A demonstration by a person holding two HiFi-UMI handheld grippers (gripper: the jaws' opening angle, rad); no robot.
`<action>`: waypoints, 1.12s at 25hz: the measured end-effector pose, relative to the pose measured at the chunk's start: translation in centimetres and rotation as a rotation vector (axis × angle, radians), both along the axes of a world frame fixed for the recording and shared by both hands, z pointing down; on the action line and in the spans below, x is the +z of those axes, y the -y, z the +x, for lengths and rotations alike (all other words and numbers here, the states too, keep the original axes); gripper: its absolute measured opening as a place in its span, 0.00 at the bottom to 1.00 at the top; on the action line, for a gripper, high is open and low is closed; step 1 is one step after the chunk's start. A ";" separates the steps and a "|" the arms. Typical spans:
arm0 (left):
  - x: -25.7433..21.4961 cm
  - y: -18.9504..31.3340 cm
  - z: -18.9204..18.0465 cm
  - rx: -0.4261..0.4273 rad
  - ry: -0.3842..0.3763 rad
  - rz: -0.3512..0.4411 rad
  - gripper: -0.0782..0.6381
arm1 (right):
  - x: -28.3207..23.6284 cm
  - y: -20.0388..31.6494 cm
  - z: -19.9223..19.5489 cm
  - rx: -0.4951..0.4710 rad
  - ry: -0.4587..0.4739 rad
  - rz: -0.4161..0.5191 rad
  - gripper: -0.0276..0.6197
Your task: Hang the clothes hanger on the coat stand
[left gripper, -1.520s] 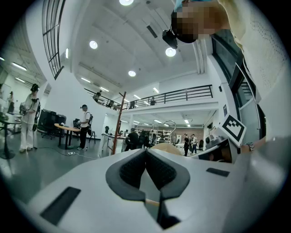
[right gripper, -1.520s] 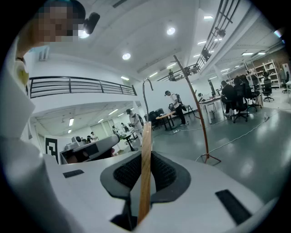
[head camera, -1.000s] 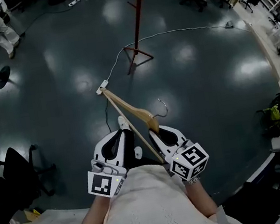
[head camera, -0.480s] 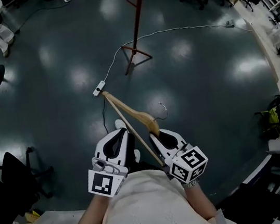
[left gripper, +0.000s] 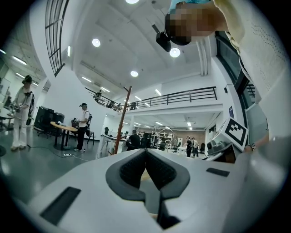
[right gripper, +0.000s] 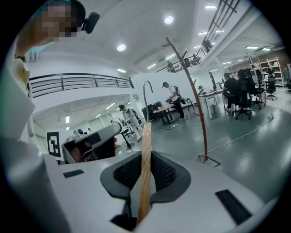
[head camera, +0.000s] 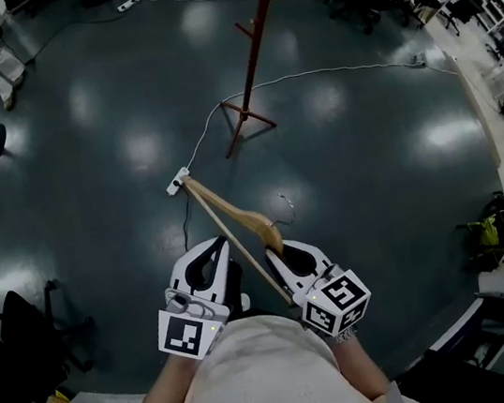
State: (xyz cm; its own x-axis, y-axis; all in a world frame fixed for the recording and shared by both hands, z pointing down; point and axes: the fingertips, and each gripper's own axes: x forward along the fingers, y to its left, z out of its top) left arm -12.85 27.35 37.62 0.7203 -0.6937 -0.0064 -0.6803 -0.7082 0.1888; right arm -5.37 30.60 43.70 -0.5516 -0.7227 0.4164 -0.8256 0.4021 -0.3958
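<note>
Wooden hanger [head camera: 232, 216] slants above dark floor [head camera: 87, 174] in head view, near end in right gripper [head camera: 279, 252]; left gripper [head camera: 221, 244] just beside; red-brown coat stand [head camera: 252, 53] well ahead, white cable [head camera: 335, 69] by its base.
Left gripper view: fingers [left gripper: 132, 169] pressed together, nothing between.
Right gripper view: fingers [right gripper: 169, 172] clenched on hanger bar, metal hook [right gripper: 144, 100] upward, coat stand beyond.

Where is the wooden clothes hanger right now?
Head view, centre: the wooden clothes hanger is clamped in the right gripper, pointing forward-left over the floor toward a white power strip, short of the red coat stand.
</note>
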 end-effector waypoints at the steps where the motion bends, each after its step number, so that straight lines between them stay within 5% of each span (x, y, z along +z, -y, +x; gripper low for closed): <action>1: 0.0 1.0 0.1 0.005 0.005 0.004 0.13 | -0.1 1.1 0.0 -0.006 -0.005 0.003 0.15; 14: -1.5 13.2 1.9 0.046 -0.011 0.011 0.13 | -1.5 12.7 1.7 0.058 0.002 0.034 0.15; 28: -2.6 19.5 2.4 0.015 -0.010 0.036 0.13 | -1.4 20.0 2.8 0.028 -0.004 0.051 0.15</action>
State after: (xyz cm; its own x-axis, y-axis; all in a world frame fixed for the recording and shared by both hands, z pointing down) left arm -10.45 7.81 35.04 0.7305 -0.6818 -0.0381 -0.6677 -0.7248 0.1699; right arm -2.54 10.60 42.28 -0.5291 -0.7581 0.3812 -0.8385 0.3981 -0.3721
